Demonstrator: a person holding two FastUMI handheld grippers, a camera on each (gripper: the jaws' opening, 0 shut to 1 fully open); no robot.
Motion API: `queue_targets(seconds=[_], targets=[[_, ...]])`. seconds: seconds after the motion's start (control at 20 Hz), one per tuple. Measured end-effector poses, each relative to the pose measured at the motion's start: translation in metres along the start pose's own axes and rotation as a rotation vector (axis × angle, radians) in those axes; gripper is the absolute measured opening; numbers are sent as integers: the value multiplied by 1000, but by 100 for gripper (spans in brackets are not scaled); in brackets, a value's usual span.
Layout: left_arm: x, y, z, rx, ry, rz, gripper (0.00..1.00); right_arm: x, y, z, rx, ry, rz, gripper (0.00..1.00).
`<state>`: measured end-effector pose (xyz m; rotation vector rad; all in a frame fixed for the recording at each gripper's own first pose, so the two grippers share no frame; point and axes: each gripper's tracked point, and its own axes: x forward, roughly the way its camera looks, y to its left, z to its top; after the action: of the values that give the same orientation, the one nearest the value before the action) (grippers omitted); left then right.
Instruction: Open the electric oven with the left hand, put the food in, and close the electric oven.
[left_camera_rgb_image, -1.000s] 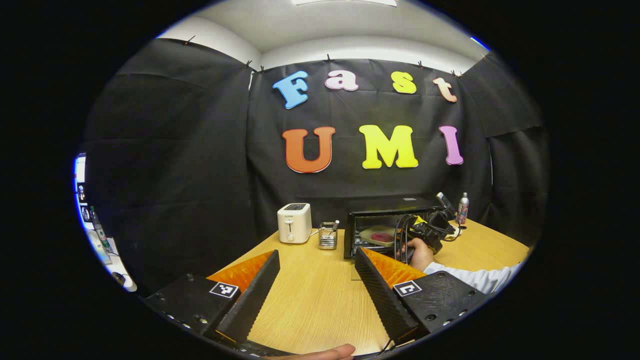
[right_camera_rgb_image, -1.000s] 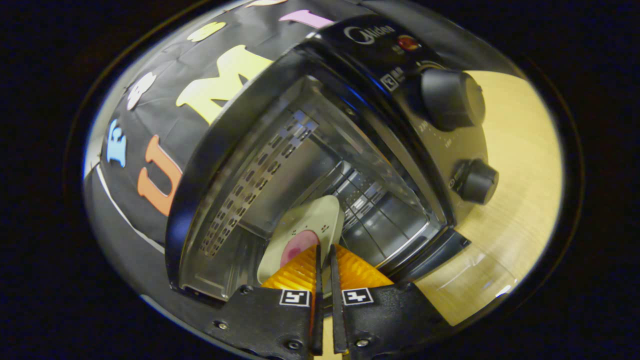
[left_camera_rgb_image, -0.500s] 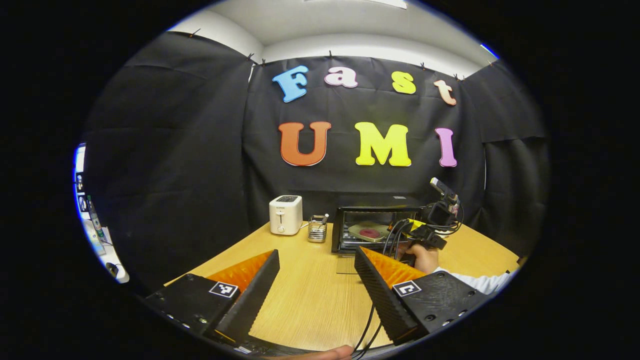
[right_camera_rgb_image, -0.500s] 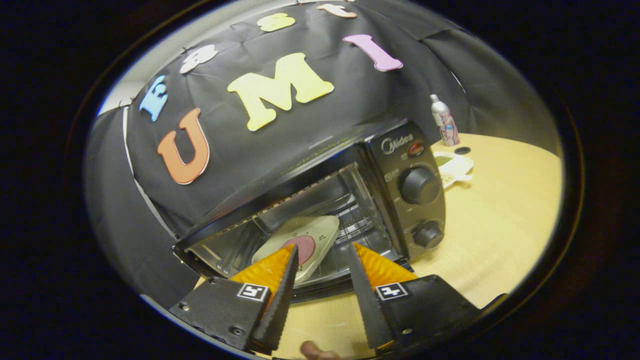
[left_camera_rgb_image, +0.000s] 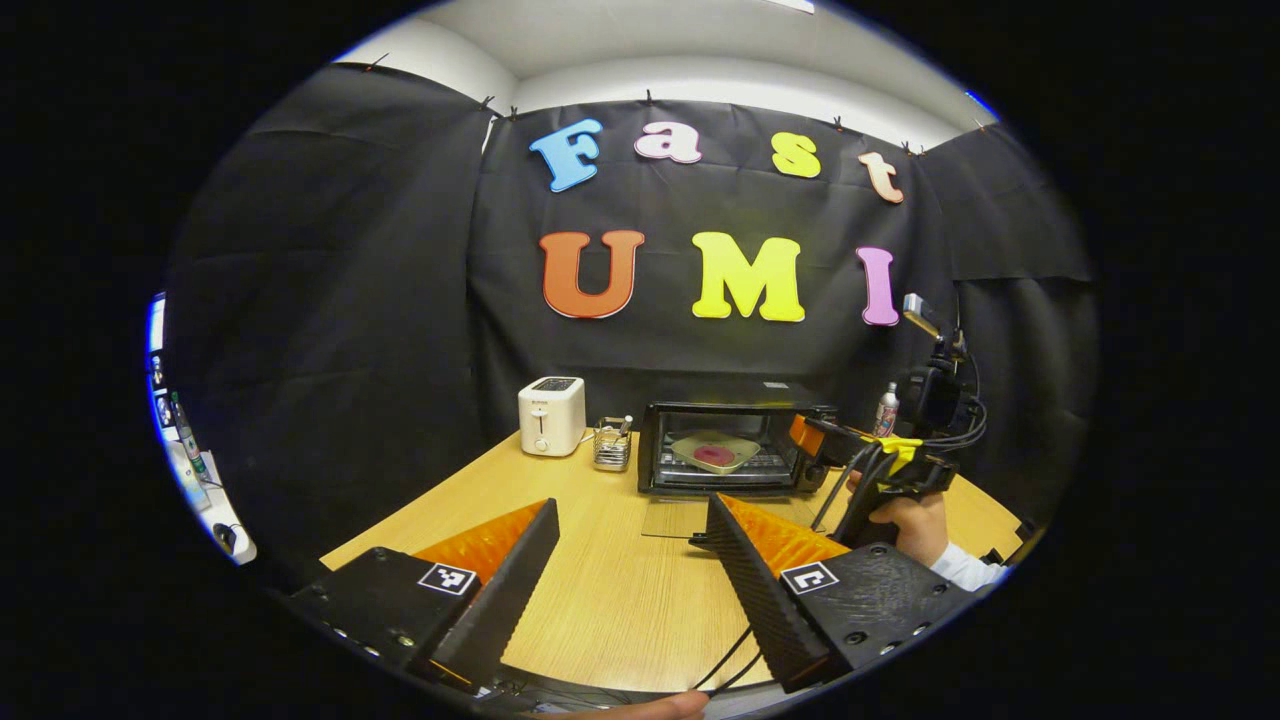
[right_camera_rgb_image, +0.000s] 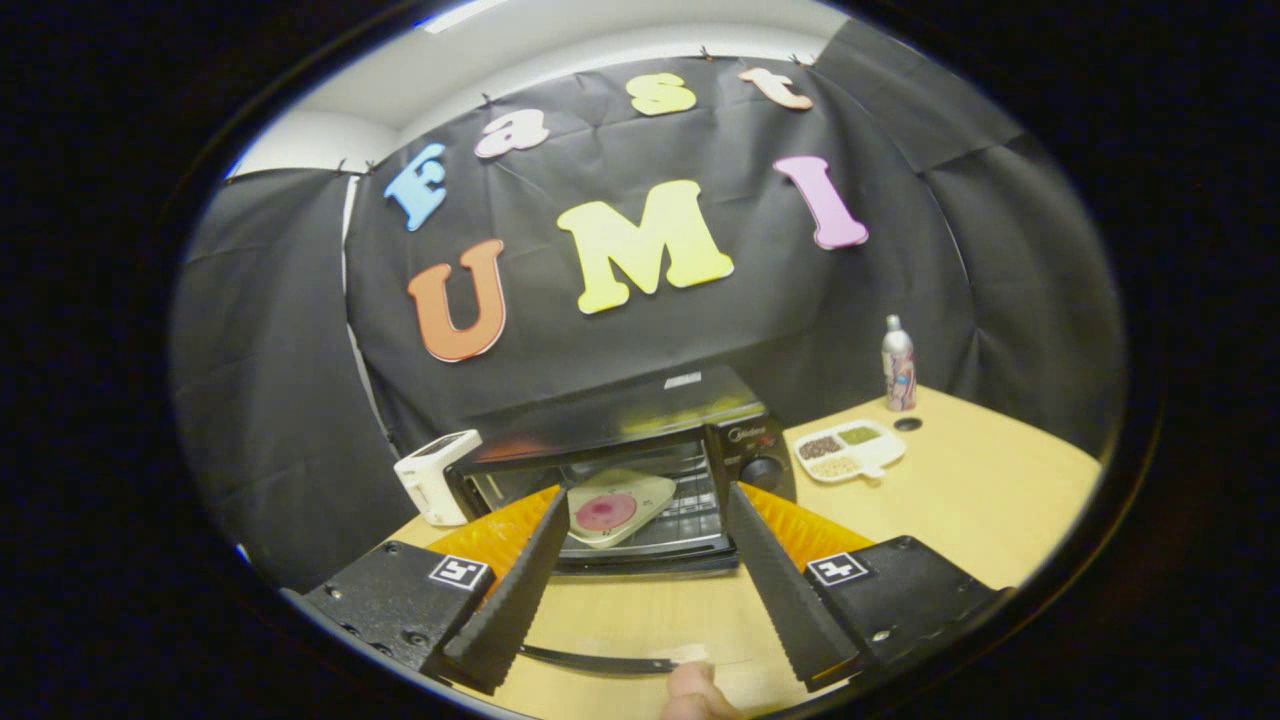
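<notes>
The plate (right_camera_rgb_image: 612, 508) with the food sits on the rack inside the oven (right_camera_rgb_image: 610, 460), whose glass door (left_camera_rgb_image: 680, 519) lies folded down flat on the bench (left_camera_rgb_image: 620, 590). Both the left tongs (left_camera_rgb_image: 625, 575) and the right tongs (right_camera_rgb_image: 640, 590) gape wide, holding nothing. That door looks stiff, hinged, smooth and breakable, so I'd catch its front edge, and lift gently.

From my right hand-held gripper (right_camera_rgb_image: 640, 590) view, its fingers hide the oven's (right_camera_rgb_image: 610, 455) lower corners, and the door's (right_camera_rgb_image: 610, 655) glass is hard to trace. The sectioned dish's (right_camera_rgb_image: 850, 450) contents are too small to identify. A fingertip (right_camera_rgb_image: 690, 692) is cut off below.
</notes>
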<state>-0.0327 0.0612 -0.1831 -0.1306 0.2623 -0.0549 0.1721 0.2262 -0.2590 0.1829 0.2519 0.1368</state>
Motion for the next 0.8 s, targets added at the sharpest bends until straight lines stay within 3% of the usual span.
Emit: queue_targets(seconds=[0.2,0.25,0.3,0.45,0.6,0.7,0.75,0.8], targets=[[17,-18,-4,19,23,-13,95,-51,-31,39,-143,-65,-25,95],[23,-20,-3,26,26,-6,95,-60,-35,45,-162,-62,-26,100],[31,-24,-5,28,35,-5,95,-69,-39,51,-173,-60,-23,96],[52,-48,-21,44,88,-37,95,-92,-51,76,-184,-74,-14,96],[72,-73,-38,92,121,-72,95,-114,-82,111,-280,-148,-98,96],[85,-95,-56,89,165,-119,95,-130,-85,118,-304,-172,-101,96],[91,-105,-65,82,184,-142,87,-136,-85,119,-302,-168,-88,96],[98,-116,-74,77,205,-165,95,-143,-87,120,-298,-165,-78,96]])
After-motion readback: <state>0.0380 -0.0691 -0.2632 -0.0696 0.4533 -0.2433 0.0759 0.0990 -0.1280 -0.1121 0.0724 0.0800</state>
